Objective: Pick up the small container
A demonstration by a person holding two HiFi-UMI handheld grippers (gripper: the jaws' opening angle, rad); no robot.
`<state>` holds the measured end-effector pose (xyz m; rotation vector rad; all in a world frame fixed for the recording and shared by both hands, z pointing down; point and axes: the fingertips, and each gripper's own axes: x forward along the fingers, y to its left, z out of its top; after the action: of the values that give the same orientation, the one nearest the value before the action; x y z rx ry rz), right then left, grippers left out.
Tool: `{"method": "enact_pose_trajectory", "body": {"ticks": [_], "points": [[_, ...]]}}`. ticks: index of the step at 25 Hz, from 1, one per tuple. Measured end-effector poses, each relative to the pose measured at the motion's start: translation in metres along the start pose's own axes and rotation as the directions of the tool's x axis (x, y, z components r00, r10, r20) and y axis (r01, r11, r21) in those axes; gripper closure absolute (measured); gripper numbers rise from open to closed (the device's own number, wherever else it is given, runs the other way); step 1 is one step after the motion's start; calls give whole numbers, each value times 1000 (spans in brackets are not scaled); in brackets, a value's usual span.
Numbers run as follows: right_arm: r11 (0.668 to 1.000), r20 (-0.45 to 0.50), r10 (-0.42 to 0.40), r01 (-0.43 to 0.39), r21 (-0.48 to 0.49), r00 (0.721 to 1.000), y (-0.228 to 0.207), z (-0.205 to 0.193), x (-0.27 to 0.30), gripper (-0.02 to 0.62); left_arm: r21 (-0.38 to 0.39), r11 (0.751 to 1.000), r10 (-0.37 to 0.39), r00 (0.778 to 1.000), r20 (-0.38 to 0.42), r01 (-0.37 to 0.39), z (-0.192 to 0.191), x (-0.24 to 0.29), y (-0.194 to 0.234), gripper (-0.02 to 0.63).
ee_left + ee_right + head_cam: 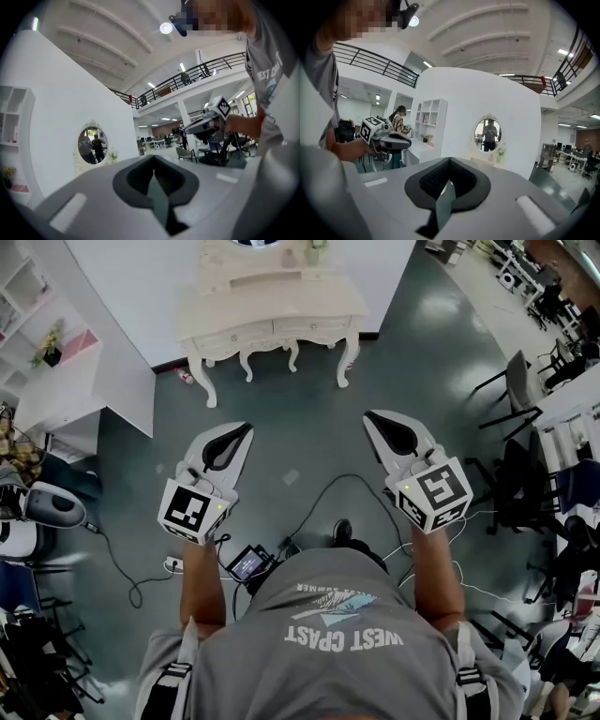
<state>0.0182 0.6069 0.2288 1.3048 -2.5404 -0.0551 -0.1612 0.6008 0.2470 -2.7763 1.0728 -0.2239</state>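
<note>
A cream dressing table (272, 310) stands against the white wall ahead, with an oval mirror (489, 135) above it. A couple of small things (288, 257) sit on its top, too small to tell apart. My left gripper (246, 427) and right gripper (368, 415) hang side by side over the floor, well short of the table. Both point toward it. Each has its jaws together with nothing between them, as the left gripper view (153, 158) and right gripper view (450, 161) show. Each gripper also appears in the other's view: the right gripper (206, 123) and the left gripper (386, 136).
A white shelf unit (66, 381) stands at the left. Black cables (328, 488) and a small screen device (248, 563) lie on the dark floor by the person's feet. Office chairs (525, 390) and desks crowd the right side.
</note>
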Motion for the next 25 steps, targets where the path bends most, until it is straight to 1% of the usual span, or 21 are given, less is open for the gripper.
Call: {"method": "enact_pose_trajectory", "body": {"ticks": [5, 8, 11, 19, 25], "points": [[1000, 5, 31, -31, -3, 999, -30, -6, 13, 594, 3, 999, 34, 999, -26, -34, -2, 22, 2, 604], [998, 13, 65, -66, 4, 998, -55, -12, 29, 595, 10, 998, 70, 996, -50, -70, -4, 41, 7, 604], [994, 20, 108, -108, 10, 994, -87, -16, 47, 595, 6, 995, 104, 992, -72, -104, -3, 72, 12, 604], [983, 38, 183, -183, -4, 982, -183, -32, 81, 595, 31, 988, 152, 984, -95, -150, 6, 174, 13, 604], [971, 57, 238, -239, 2, 970, -234, -37, 107, 594, 47, 978, 207, 971, -123, -203, 11, 220, 23, 604]]}}
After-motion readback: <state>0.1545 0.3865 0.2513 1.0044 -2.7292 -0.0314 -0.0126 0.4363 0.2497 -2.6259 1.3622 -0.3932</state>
